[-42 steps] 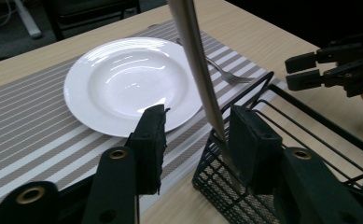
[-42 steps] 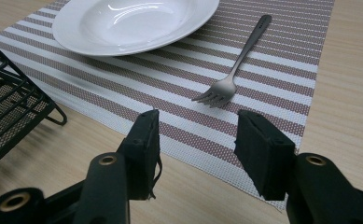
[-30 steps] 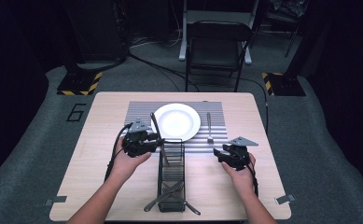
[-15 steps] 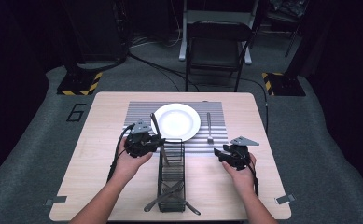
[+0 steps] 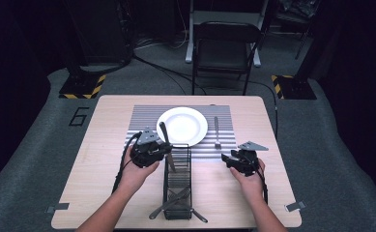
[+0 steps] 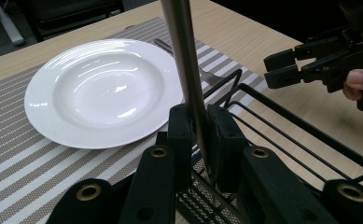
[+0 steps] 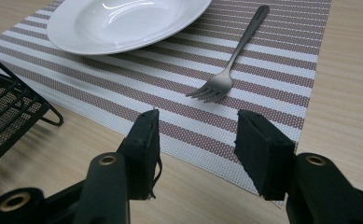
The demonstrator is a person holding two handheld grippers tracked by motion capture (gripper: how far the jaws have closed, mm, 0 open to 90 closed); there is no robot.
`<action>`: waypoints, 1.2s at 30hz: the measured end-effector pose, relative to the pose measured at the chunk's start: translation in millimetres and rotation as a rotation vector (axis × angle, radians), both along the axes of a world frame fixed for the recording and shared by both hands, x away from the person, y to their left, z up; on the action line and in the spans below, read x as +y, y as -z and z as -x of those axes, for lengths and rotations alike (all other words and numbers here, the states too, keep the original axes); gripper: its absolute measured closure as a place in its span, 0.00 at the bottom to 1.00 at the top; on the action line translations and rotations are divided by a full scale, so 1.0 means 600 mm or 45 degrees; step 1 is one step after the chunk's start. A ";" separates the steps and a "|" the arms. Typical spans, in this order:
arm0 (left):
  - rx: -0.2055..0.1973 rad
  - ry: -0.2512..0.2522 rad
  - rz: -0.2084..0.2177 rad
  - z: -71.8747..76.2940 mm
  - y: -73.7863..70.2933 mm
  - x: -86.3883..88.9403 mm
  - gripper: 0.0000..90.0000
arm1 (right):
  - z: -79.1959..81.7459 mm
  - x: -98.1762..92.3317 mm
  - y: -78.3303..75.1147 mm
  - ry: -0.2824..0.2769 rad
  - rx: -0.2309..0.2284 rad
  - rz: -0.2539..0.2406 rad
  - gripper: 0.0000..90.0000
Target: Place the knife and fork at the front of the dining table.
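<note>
Gripping utensil handle (image 6: 184, 70) firmly between left gripper (image 6: 198, 140) fingers, just closed, above wire caddy (image 5: 177, 186) at plate's (image 5: 181, 125) 6 o'clock. Lift vertically, clearing caddy wires. Right gripper (image 7: 195, 140) fingers apart, empty, fork (image 7: 230, 65) at 12 o'clock.

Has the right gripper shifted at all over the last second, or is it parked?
No. In the high view the right gripper sits at the same spot just below the fork on the striped placemat, jaws open and empty.
</note>
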State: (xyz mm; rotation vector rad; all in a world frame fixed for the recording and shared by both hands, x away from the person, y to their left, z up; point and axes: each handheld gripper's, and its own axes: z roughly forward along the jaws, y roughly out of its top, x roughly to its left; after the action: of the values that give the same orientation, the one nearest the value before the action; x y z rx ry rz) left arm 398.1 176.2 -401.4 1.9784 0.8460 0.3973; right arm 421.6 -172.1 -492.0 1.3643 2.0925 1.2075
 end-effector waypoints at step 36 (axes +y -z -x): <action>0.005 0.062 -0.012 0.006 -0.021 -0.032 0.92 | -0.002 -0.006 0.003 0.013 0.017 -0.030 0.55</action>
State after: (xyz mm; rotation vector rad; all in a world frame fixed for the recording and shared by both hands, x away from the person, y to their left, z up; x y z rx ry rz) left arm 394.5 157.0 -389.0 2.0050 0.7980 0.3694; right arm 422.7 -175.6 -493.9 1.3954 2.0839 1.2255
